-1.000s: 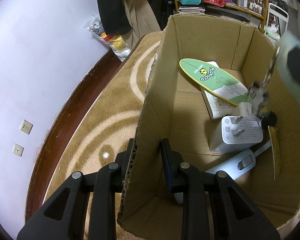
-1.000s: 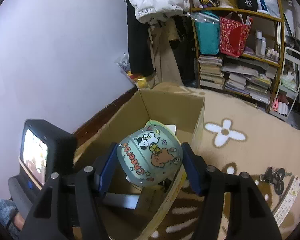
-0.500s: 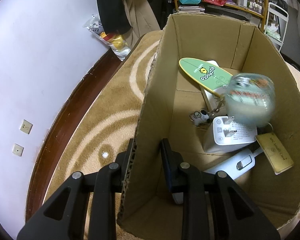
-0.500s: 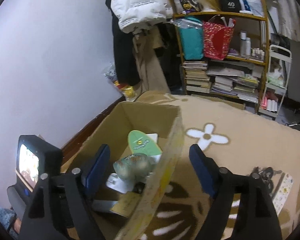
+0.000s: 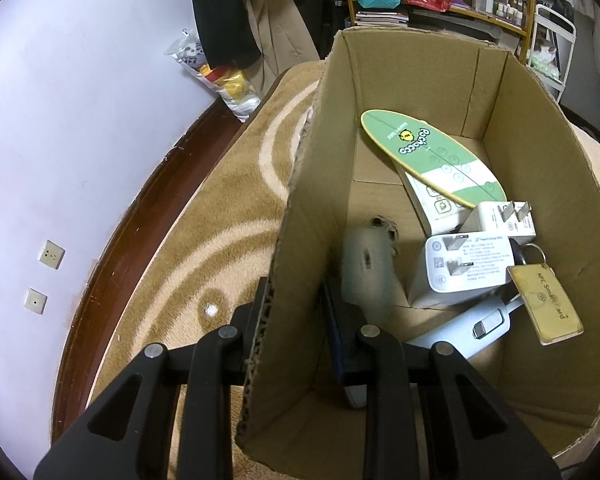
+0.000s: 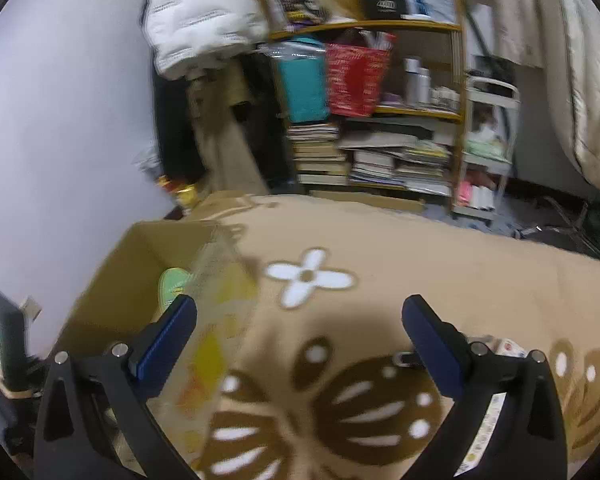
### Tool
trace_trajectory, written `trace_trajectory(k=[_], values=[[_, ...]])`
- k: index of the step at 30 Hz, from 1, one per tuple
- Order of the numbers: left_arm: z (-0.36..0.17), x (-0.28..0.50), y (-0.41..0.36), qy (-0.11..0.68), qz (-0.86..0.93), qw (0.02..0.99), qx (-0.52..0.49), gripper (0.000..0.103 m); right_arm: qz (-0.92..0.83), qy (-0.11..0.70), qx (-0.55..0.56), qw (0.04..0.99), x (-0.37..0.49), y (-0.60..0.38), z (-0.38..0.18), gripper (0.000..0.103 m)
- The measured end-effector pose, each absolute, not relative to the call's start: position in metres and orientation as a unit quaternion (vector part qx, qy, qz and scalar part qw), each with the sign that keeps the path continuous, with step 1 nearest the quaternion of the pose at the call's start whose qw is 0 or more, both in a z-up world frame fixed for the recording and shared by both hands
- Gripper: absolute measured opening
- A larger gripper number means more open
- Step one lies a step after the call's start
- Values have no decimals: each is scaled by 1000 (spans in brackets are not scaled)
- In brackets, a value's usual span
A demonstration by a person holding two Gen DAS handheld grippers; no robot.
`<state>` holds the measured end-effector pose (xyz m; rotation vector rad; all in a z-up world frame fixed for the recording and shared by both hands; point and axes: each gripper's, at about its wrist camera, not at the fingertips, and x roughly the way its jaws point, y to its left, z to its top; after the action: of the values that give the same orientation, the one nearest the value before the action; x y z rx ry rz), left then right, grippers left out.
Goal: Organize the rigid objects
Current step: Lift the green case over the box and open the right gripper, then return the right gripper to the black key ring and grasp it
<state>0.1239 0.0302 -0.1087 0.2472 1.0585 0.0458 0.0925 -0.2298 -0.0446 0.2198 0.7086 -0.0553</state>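
the left gripper (image 5: 296, 320) pinches the box (image 5: 540, 200) wall, the right gripper (image 6: 300, 344) is wide apart and empty — next, grab another thing beside the box.

Brown cardboard box (image 5: 412, 80). Green oval board (image 5: 428, 156) edged yellow, banded white, lettered yellow. White charger (image 5: 464, 272) printed grey. Yellow-gold card (image 5: 544, 304). Pale grey-green rounded case (image 5: 366, 268), blurred. Tan carpet (image 5: 220, 208) swirled cream; white flower and dark brown petal marks on carpet elsewhere. Blue-faced black fingers (image 6: 166, 336). Teal bag (image 6: 302, 80), red patterned bag (image 6: 356, 80). Pale lilac wall (image 5: 80, 80), dark brown skirting.
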Motion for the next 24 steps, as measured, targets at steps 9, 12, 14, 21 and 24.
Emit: trace_trajectory(k=[9, 12, 14, 21, 24], values=[[-107, 125, 31, 504, 22, 855, 120, 24, -91, 373, 134, 914, 94, -277, -74, 103], [-107, 125, 30, 504, 21, 855, 120, 24, -107, 373, 141, 911, 92, -287, -86, 103], [-107, 125, 30, 503, 22, 855, 120, 24, -113, 378, 145, 907, 92, -292, -93, 103], [-107, 125, 29, 503, 22, 855, 121, 24, -122, 405, 159, 892, 95, -304, -117, 103], [-107, 125, 29, 503, 22, 855, 121, 24, -123, 418, 161, 885, 97, -307, -125, 103]])
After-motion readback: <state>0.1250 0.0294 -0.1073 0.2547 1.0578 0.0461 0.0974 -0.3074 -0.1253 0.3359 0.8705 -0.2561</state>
